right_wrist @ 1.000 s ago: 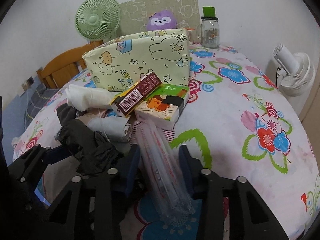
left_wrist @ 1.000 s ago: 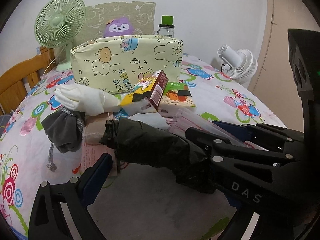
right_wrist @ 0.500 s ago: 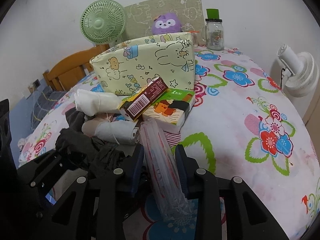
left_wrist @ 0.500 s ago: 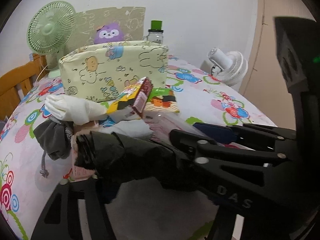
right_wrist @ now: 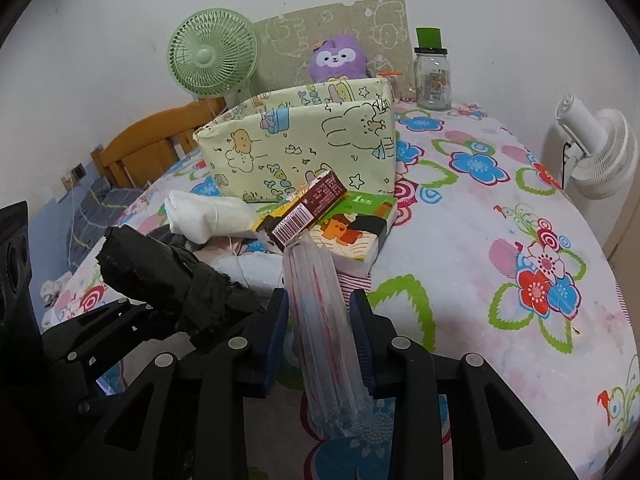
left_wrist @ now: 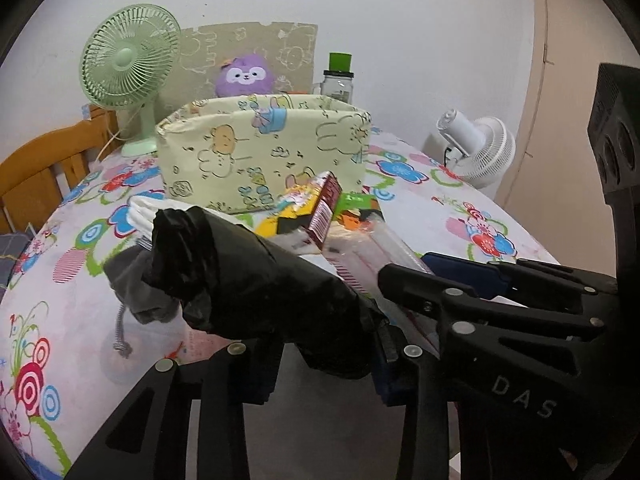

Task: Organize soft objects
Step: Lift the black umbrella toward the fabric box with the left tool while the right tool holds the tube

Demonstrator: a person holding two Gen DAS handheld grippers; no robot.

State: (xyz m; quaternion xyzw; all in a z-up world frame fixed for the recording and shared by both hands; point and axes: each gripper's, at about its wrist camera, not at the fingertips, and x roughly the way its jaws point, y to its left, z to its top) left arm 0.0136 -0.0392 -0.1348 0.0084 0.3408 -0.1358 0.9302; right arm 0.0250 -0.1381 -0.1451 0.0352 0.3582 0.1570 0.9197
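My left claw [left_wrist: 324,364] has clamped shut on the black bag roll [left_wrist: 256,280]; a second ago its jaws stood wide around the roll, which lay low over the pile. Now the roll is off the pile and sticks out ahead of me, tilted up. My right claw [right_wrist: 320,344] grips the clear plastic sleeve [right_wrist: 320,312] between its blue pads, much as before. Just past them the grey drawstring pouch [left_wrist: 136,280] is uncovered on the flowered worktop [right_wrist: 480,264], beside the white rolled cloth [right_wrist: 208,218], the brown carton [right_wrist: 308,208] and the tissue pack [right_wrist: 352,232]. Behind stands the yellow fabric bin [left_wrist: 264,152], then the purple plush [left_wrist: 246,76], the green fan [left_wrist: 128,60] and the jar [right_wrist: 432,76].
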